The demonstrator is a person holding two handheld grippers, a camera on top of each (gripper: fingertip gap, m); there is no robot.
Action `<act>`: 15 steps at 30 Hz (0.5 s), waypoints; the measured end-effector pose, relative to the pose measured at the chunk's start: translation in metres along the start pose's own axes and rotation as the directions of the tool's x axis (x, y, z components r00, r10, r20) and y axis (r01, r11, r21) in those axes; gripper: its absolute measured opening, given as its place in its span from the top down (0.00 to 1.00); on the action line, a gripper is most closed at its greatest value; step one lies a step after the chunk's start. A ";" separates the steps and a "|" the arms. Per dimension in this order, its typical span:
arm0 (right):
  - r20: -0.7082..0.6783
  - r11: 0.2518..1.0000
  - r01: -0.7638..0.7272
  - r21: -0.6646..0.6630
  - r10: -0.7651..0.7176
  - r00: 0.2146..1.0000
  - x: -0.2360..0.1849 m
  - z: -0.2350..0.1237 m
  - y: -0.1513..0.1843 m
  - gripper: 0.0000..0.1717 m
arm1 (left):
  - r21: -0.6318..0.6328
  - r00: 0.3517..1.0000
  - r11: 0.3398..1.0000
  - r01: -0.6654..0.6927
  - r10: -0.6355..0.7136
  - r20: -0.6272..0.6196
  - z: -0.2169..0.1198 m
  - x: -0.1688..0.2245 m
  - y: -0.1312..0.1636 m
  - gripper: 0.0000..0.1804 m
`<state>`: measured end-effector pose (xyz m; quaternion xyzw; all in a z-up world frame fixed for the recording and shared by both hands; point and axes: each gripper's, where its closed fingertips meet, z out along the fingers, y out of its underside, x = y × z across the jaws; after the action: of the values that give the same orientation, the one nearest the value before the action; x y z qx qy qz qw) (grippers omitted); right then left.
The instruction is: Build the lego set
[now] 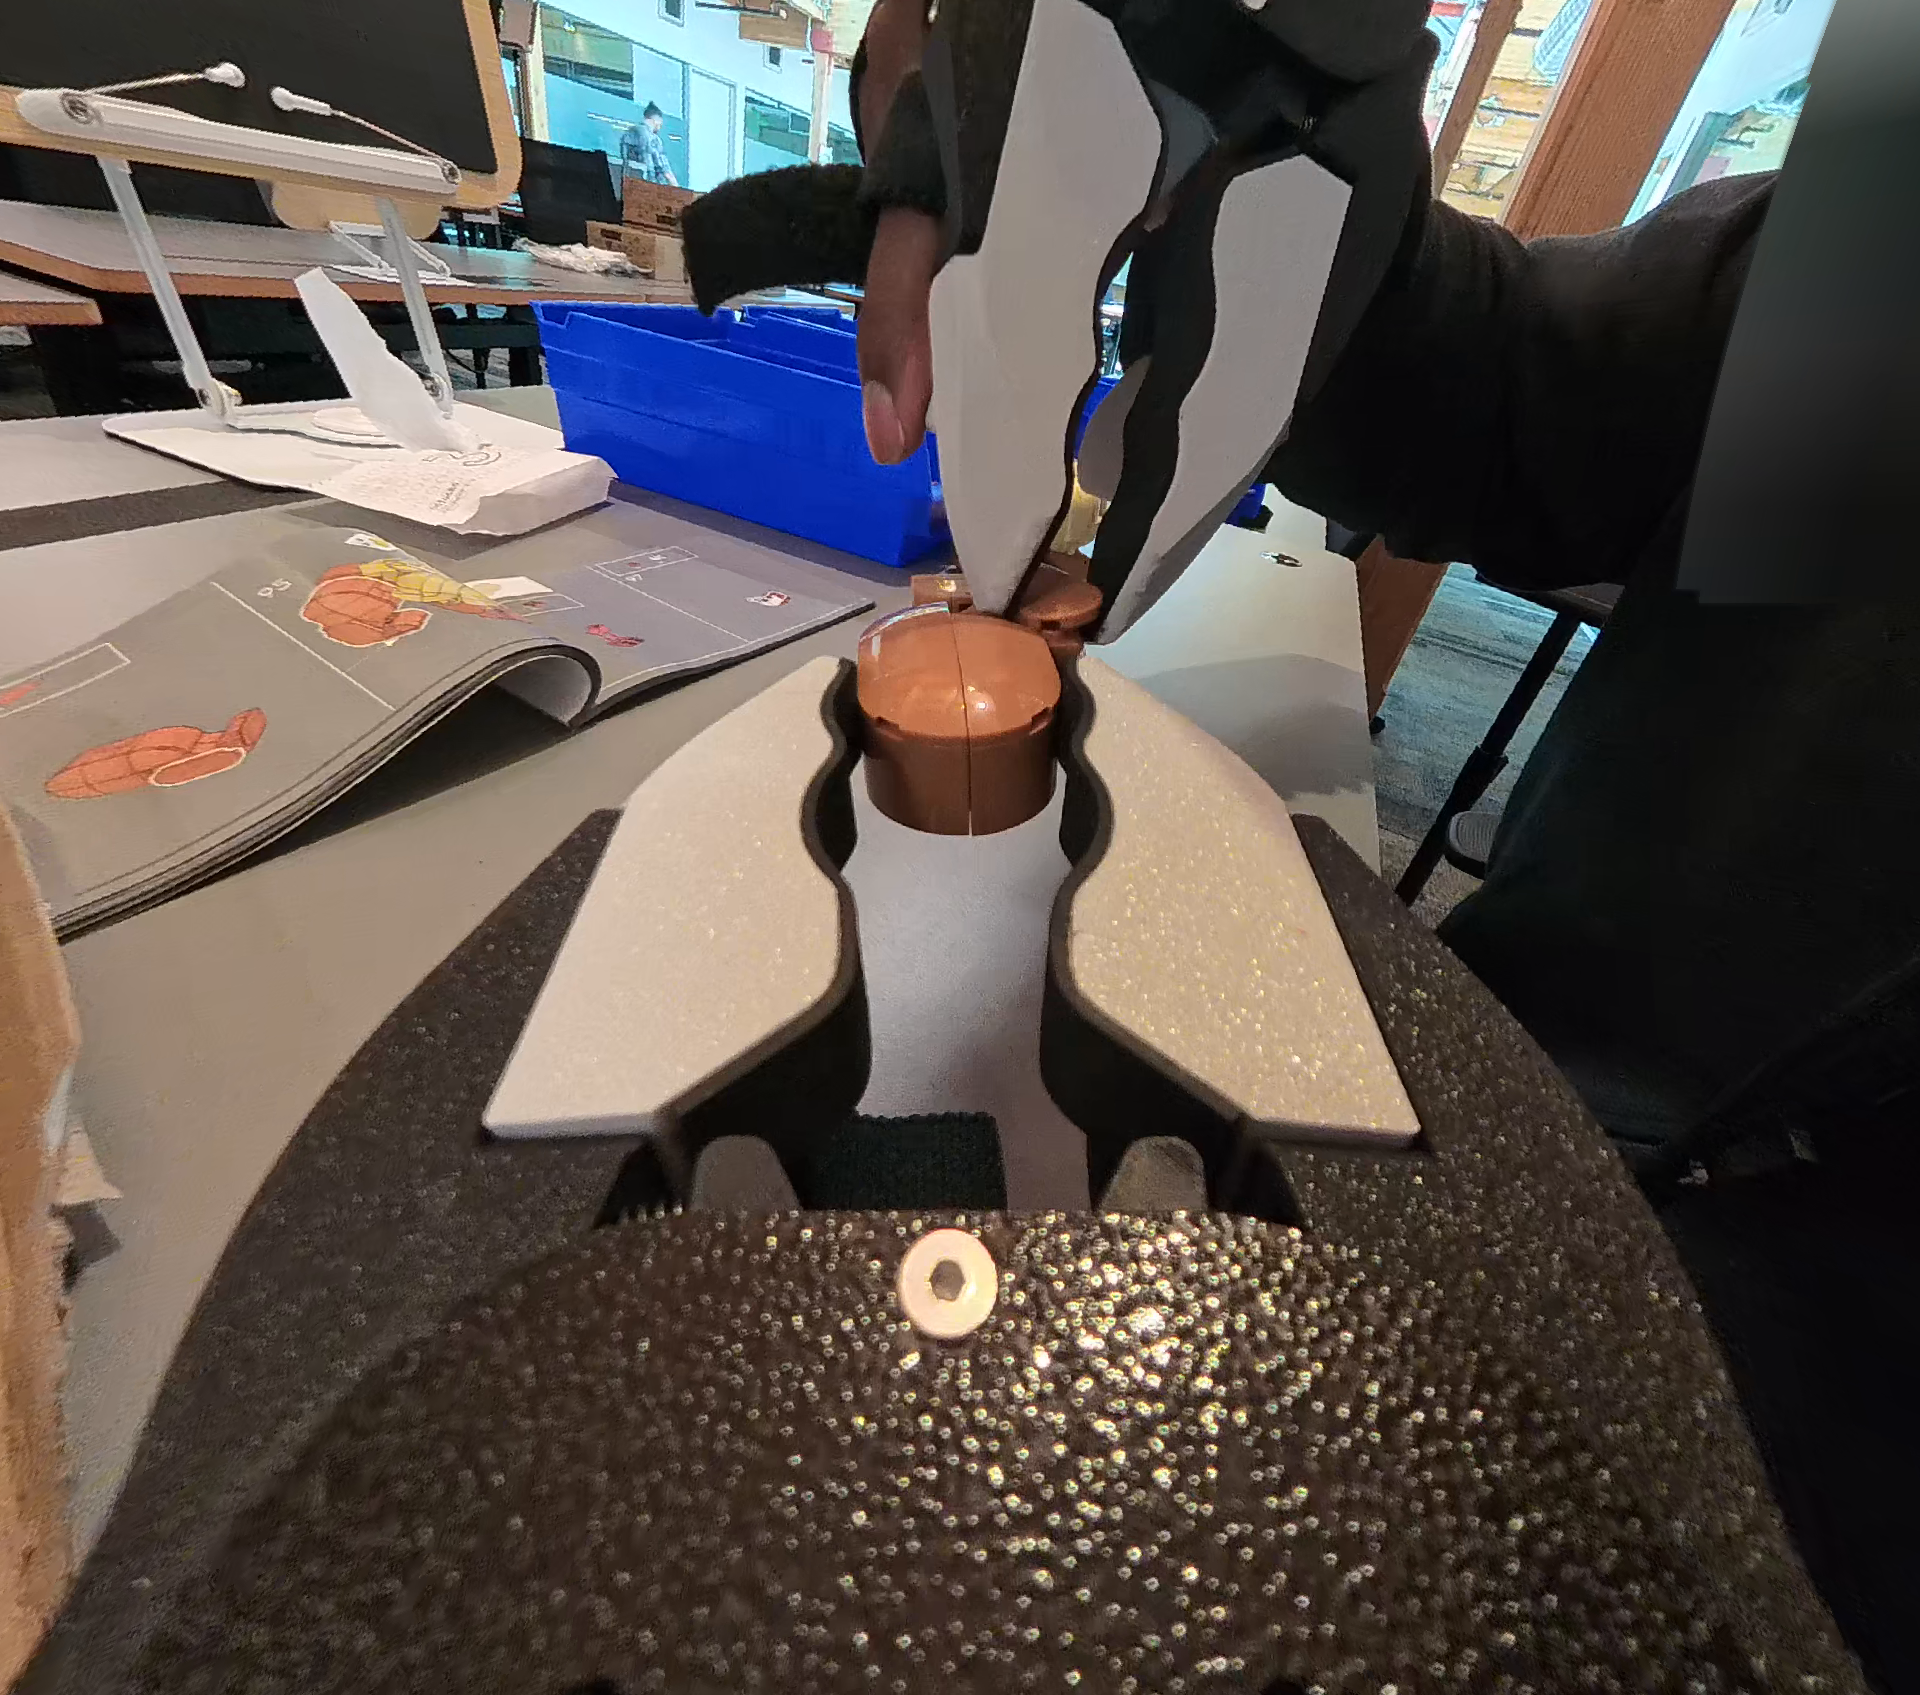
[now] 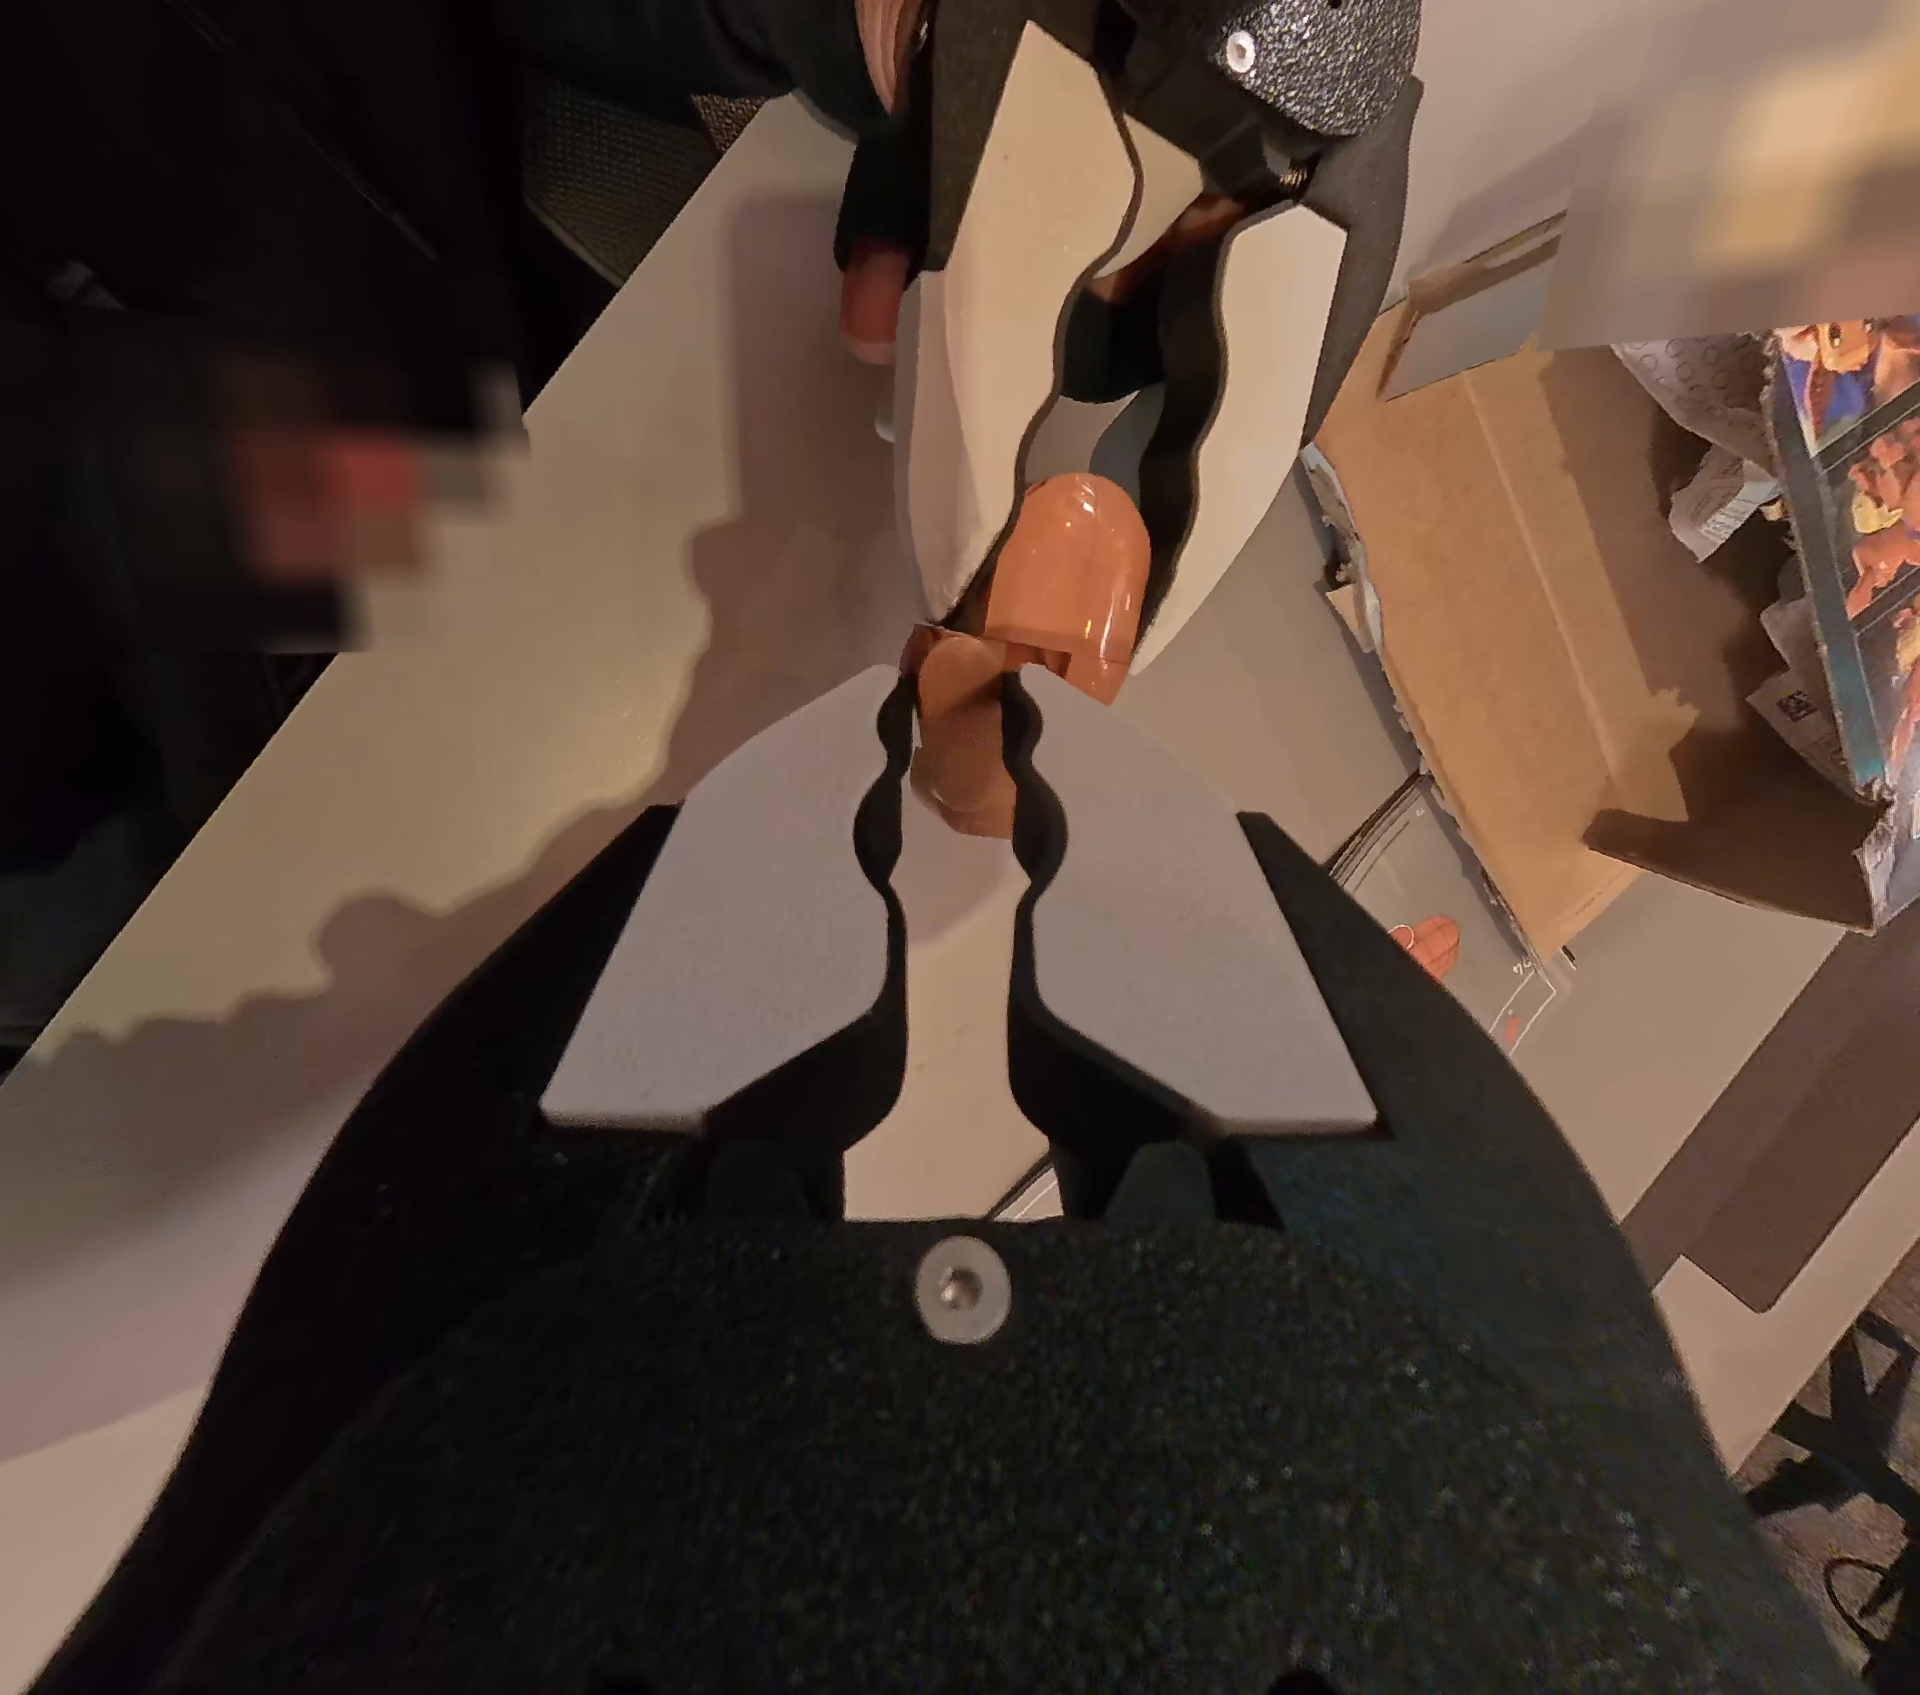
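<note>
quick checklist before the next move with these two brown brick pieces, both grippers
1. Left gripper grips the brown domed brick piece, fingers on both sides: ok.
2. Right gripper closed on the smaller brown rounded piece: ok.
3. The two pieces meet at the joint: ok; fully seated: cannot tell.
4. Instruction booklet lies open on the grey table: ok.
5. Blue bins stand behind, apart from both grippers: ok.
6. The person's finger is above the joint, not in it: ok.
</note>
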<state>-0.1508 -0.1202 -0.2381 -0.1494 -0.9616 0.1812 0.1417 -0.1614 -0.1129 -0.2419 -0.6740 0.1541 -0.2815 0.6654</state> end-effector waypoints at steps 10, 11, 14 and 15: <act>-0.031 1.000 0.006 0.003 -0.006 1.000 0.003 -0.003 -0.002 0.91 | 0.018 1.000 1.000 0.004 -0.004 0.006 -0.001 -0.001 -0.002 0.80; -0.031 1.000 0.007 0.001 -0.007 0.999 0.003 -0.003 -0.002 0.91 | 0.021 1.000 1.000 0.005 -0.005 0.006 -0.001 -0.001 -0.003 0.80; -0.036 1.000 0.012 0.003 -0.012 0.999 0.004 -0.004 -0.004 0.91 | 0.026 1.000 1.000 0.006 -0.006 0.009 -0.001 -0.002 -0.003 0.80; -0.037 1.000 0.013 0.005 -0.013 0.999 0.004 -0.004 -0.005 0.91 | 0.027 1.000 1.000 0.007 -0.007 0.009 -0.001 -0.002 -0.004 0.80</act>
<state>-0.1539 -0.1218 -0.2318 -0.1464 -0.9593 0.1800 0.1612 -0.1640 -0.1126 -0.2388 -0.6667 0.1448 -0.2827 0.6742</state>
